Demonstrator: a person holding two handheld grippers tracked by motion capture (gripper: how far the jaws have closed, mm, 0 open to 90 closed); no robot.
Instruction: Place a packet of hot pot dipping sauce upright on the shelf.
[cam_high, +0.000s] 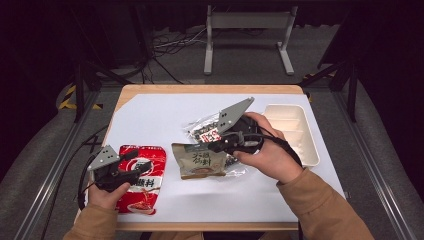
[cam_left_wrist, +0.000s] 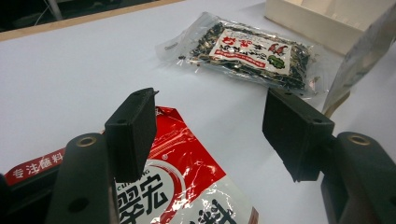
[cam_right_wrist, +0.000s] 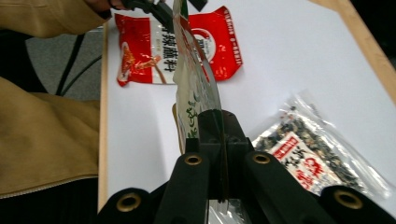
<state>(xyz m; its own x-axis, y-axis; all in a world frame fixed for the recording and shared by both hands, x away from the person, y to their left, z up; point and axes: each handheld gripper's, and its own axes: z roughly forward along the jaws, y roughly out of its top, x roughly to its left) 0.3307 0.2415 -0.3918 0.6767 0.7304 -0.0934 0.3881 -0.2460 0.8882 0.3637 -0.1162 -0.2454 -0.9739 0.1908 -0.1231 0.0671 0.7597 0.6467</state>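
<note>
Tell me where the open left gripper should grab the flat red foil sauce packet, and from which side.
Grip the red foil sauce packet at its bare upper edge, coming down from above with the left gripper. It lies flat on the white table sheet, so only a thin edge fits between the jaws.

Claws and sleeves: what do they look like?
Both are black two-jaw claws, left and right, with blocky rectangular pads, brass-ringed holes, a grey three-cornered plate on top and a black trailing cable. The sleeves are tan.

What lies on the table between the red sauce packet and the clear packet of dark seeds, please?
In the high view, the tan packet gripped by the right gripper sits between the red sauce packet and the clear seed packet.
</note>
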